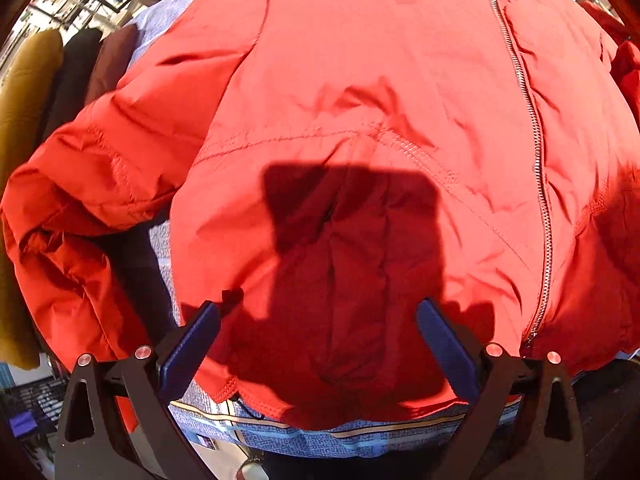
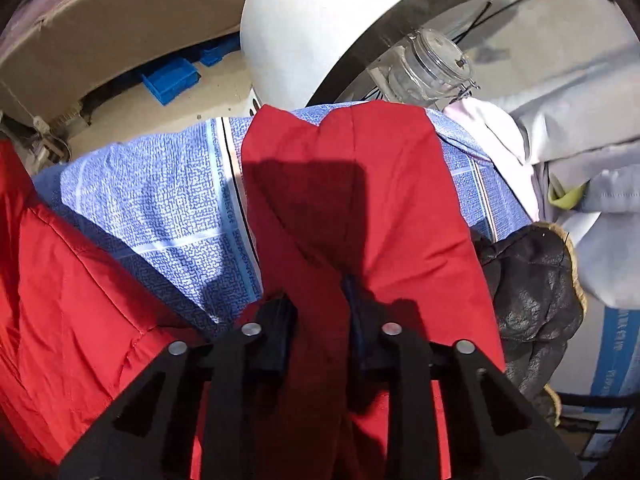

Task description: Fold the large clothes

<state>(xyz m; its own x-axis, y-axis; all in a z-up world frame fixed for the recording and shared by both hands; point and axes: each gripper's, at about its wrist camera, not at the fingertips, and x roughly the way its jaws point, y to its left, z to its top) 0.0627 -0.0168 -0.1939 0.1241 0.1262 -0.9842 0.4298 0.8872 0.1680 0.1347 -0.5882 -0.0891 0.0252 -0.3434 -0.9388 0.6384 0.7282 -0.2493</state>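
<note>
Red jacket (image 1: 360,100): is being shown spread front-up across the blue patterned cloth, filling most of the left wrist view; its hem is lying just in front of the left gripper, with a shadow being cast over the lower panel.
Blue patterned cloth (image 2: 160,208): is being used as the cover of the surface; it is being seen beneath the jacket in both views, with pale stripes running along its edge.
Jacket sleeve (image 2: 360,200): is being held as a long red strip, stretching away from the right gripper over the cloth.
Other sleeve (image 1: 72,184): is being seen bunched at the left side of the jacket body, hanging partly past the cloth edge.
White round housing (image 2: 320,20): is being seen beyond the far edge of the cloth.
Dark crumpled garment (image 2: 532,280): is being left in a heap just to the right of the held sleeve.
Pale clothes (image 2: 580,140): are being seen piled behind the dark garment.
Hanging coats (image 1: 36,100): are being seen in ochre, black and brown at the left.
Zipper (image 1: 536,152): is being shown closed, running down the jacket front.
Left gripper (image 1: 320,344): jaws are being held wide apart above the hem, with nothing between them.
Right gripper (image 2: 320,320): jaws are being pressed together on the sleeve fabric.
</note>
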